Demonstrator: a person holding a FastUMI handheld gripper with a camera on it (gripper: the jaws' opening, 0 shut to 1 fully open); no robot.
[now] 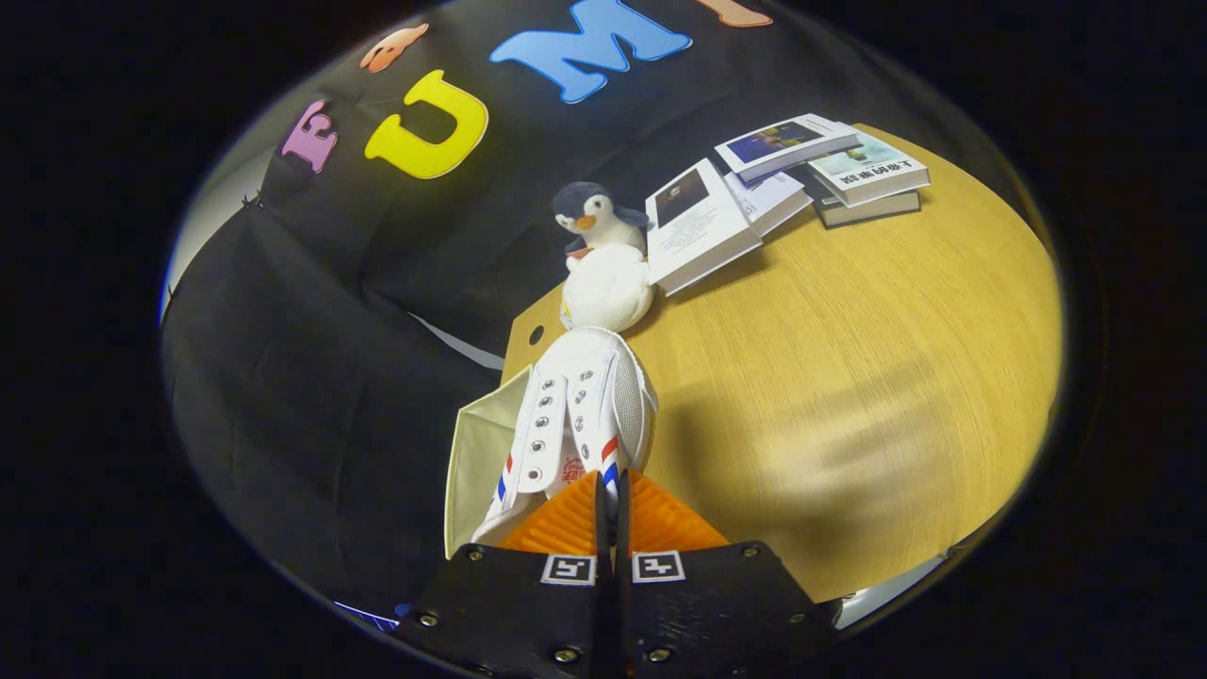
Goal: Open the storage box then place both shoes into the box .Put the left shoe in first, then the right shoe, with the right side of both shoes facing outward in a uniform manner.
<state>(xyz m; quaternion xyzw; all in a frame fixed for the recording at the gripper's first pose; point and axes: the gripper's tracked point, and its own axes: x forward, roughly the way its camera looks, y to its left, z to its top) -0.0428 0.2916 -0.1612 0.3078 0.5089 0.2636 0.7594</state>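
A white sneaker [580, 415] with red and blue stripes hangs lifted above the wooden table [849, 377], toe pointing away from me. My gripper [608, 486] is shut on the shoe's collar near the tongue, the fingers nearly touching. Just left of the shoe, a cream fabric panel of the storage box [481, 453] shows by the table's edge; I cannot tell whether the box is open. Much of the shoe's heel is hidden behind the fingers.
A plush penguin [599, 222] sits behind a white fluffy ball [605, 288] just beyond the shoe's toe. Several books [783, 184] lie spread at the table's far side. Bare wood stretches to the right of the shoe.
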